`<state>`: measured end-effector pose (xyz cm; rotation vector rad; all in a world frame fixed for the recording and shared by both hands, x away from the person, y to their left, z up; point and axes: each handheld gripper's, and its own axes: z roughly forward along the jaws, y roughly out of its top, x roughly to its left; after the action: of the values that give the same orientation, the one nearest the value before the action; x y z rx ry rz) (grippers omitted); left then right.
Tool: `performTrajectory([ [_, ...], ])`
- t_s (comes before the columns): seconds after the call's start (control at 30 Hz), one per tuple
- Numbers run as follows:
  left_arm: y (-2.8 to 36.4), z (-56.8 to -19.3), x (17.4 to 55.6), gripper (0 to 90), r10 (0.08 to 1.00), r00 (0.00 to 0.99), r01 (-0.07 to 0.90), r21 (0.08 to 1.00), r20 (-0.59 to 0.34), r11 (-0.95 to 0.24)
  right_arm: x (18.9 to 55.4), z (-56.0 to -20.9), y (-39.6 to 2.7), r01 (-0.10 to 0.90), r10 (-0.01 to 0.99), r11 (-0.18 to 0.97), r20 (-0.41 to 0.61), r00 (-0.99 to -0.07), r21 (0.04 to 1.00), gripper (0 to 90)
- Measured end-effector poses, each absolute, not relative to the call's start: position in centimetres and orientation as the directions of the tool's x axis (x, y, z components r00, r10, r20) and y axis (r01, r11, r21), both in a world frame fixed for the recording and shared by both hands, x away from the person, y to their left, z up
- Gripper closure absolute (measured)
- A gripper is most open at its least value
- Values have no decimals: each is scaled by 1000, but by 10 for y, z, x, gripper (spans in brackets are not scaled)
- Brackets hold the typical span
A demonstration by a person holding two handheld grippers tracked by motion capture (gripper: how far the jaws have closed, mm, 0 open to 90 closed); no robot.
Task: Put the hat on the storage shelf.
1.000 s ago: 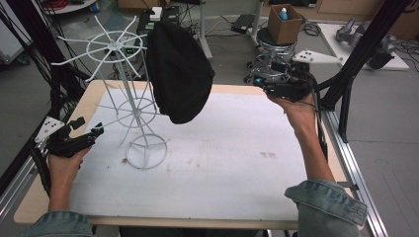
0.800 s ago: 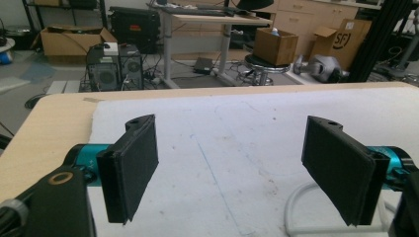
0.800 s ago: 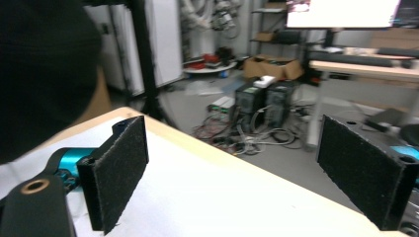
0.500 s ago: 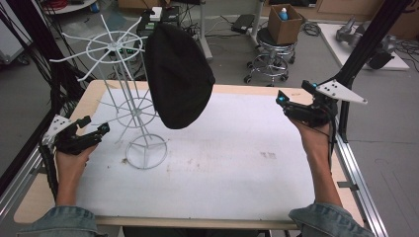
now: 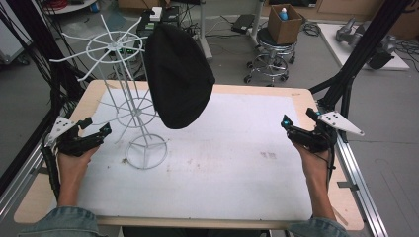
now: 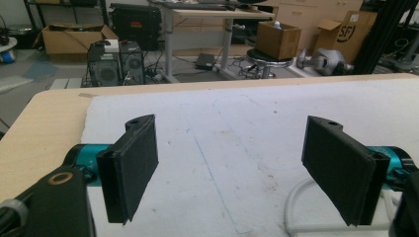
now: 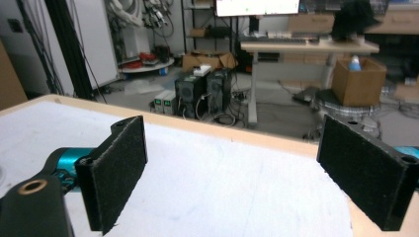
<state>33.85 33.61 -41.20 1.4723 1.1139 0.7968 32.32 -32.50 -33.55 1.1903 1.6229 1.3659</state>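
- High view: a black hat (image 5: pixel 178 74) hangs on the white wire rack (image 5: pixel 129 106). The left gripper (image 5: pixel 96 131) sits near the rack's base, the right gripper (image 5: pixel 296 124) well apart at the table (image 5: pixel 237 173) edge.
- Left gripper view: jaws wide apart, empty; a white curve at lower right is probably the rack's base ring.
- Right gripper view: jaws wide apart, holding nothing.

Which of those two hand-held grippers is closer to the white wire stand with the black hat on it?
The left. The left hand-held gripper sits just beside the stand's ring base, jaws open. The right hand-held gripper rests far across the table.
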Motion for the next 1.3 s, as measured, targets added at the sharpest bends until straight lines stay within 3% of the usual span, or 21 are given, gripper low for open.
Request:
performTrajectory([
  [0.47,330,-417,340,219,940,330,221,975,-87,13,330,-344,-314,320,940,82,33,-340,944,111],
  [0.57,331,-416,340,219,940,329,219,976,-84,11,330,-346,-317,373,942,41,89,-325,927,112],
  [0.7,332,-417,341,219,941,325,220,975,-91,18,325,-352,-320,340,946,21,91,-311,940,112],
  [0.83,331,-418,342,219,941,328,225,974,-85,10,325,-361,-325,379,948,21,102,-300,925,111],
  [1.03,328,-420,344,219,940,333,234,972,-78,-3,323,-361,-320,374,956,68,47,-289,925,112],
  [1.3,328,-420,345,219,940,331,232,973,-82,3,322,-360,-319,377,955,65,51,-291,924,112],
])
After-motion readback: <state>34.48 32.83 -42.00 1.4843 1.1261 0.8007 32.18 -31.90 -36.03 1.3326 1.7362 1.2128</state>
